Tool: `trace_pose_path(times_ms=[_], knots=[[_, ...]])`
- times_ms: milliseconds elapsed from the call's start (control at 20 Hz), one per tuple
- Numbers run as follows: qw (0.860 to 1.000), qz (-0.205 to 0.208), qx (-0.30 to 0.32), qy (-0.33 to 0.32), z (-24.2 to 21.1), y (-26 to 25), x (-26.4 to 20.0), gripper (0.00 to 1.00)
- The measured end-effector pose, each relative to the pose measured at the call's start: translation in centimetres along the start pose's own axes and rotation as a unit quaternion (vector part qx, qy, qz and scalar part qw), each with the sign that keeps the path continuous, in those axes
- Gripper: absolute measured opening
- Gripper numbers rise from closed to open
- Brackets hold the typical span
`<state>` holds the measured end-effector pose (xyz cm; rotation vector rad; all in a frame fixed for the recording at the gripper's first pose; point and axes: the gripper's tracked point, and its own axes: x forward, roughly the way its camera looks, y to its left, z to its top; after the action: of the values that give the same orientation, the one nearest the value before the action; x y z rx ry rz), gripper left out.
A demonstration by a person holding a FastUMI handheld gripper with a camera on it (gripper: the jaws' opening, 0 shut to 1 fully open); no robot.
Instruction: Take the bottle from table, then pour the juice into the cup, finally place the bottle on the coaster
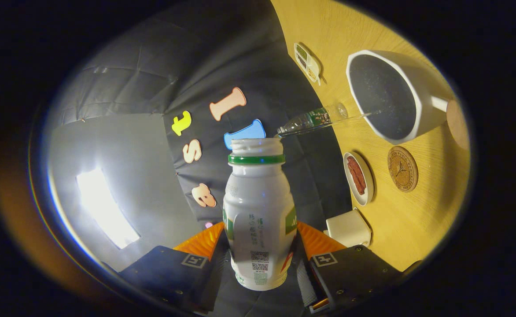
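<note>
Gripper view. The gripper (260, 255) is clamped on the white plastic bottle with a green neck ring and printed label (260, 211); both fingers (200, 244) press on its lower sides, and the bottle stands between them with its uncapped mouth pointing away from the camera. The whole view is rolled, so the light wooden table (399, 229) runs up the far side of the bottle rather than beneath it. On that table, beyond the bottle mouth, lies the large white angular cup with a dark interior (390, 97), its opening turned toward the camera. Just beside the cup sits the round cork coaster with a printed emblem (402, 168). Next to the coaster is a small white dish holding reddish-brown strips (358, 178); a white block (348, 228) lies nearer the fingers. A clear plastic water bottle with a green label (313, 119) lies between the bottle mouth and the cup. A small divided white tray (307, 62) sits farther off. Dark cloth forms the booth wall (161, 66); a bright light panel (106, 209) glows on a grey surface.
</note>
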<state>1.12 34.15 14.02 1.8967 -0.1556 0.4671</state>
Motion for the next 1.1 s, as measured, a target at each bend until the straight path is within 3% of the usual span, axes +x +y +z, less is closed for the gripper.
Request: trace_pose_path(times_ms=[1100], knots=[[0.998,-0.012,0.055,-0.035,1.1,-0.4,-0.5,0.71]])
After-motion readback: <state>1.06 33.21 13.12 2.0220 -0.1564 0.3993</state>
